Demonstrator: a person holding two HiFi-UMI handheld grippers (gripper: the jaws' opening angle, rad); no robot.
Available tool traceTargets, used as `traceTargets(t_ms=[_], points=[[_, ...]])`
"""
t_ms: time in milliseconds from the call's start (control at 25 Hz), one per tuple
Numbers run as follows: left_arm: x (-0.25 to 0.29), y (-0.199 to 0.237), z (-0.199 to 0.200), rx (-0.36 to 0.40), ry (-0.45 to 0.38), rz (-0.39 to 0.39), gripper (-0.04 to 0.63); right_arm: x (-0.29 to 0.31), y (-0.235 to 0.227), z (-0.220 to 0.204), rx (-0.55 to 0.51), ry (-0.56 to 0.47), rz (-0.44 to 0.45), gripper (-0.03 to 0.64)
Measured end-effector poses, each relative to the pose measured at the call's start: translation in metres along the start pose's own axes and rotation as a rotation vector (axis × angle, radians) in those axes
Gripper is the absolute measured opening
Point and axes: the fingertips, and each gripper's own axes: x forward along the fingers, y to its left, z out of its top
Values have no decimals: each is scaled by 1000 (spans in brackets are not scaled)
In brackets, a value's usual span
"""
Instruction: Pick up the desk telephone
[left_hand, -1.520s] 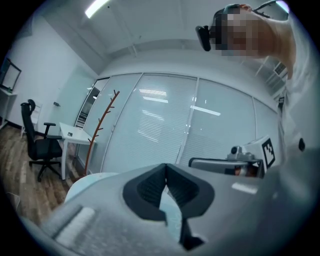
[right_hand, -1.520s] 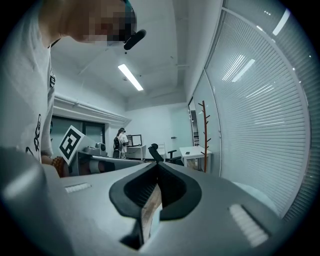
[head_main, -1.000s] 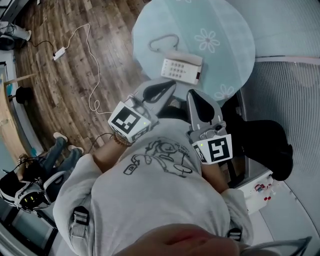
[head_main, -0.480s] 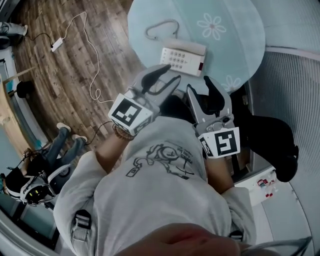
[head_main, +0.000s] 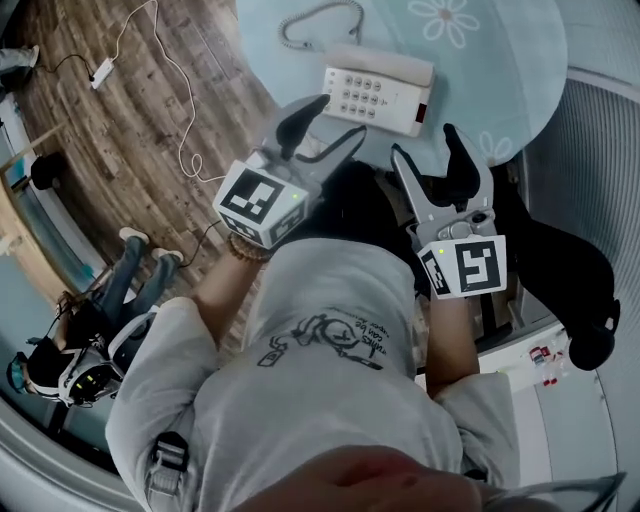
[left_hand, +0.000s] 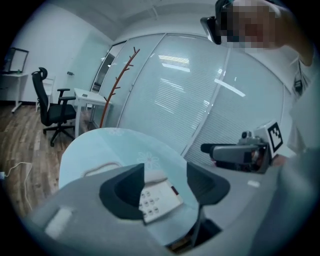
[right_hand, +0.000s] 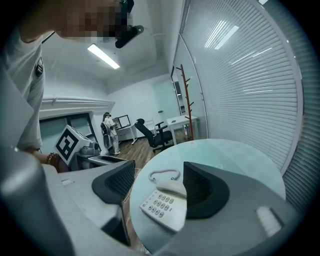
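Observation:
The white desk telephone lies on a round pale-blue table, handset on its cradle and its coiled cord looping behind. My left gripper hovers just short of the phone's near left corner, and its jaws are opening with nothing between them. My right gripper is beside it, near the phone's right end; its jaws are opening too and are empty. In the left gripper view the phone shows through the gap, farther off. The right gripper view frames the phone the same way.
A white cable and power strip lie on the wood floor to the left. A seated person is at lower left. Glass walls with blinds stand close on the right. An office chair and coat rack stand beyond the table.
Both grippers have come down and forward toward the telephone. Their jaws, shut a second ago, now stand apart.

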Motion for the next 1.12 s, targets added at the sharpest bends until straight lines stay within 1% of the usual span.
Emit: traceTargets(t_ms=[80,200,360,520,680,800,920,1040,1120], points=[[11,16,-20,-15,25,7,268,11,-13,-21,16,26,-10,302],[27,37,-51,-42,73,15,270,25,-30,-53,36,74,-29,331],[47,68,-91,-66,127,53,324,47,-52,-96,80,119,-45,351],[74,92,-130,-116,173,57,339,70,-77,-142,124,162,-58,372],[100,108,-164,-119,224,74,376,86,-96,-186,155,195,-61,398],[110,123,-177,-139,244,90,408,101,-101,-203,164,207,-65,405],[115,130,-183,-162,263,87,411,112,-103,-210,169,225,-66,402],[119,126,-187,-146,280,100,411,115,-105,-216,171,240,-72,393],[120,124,-187,-142,282,101,411,115,-108,-222,177,252,-72,371]])
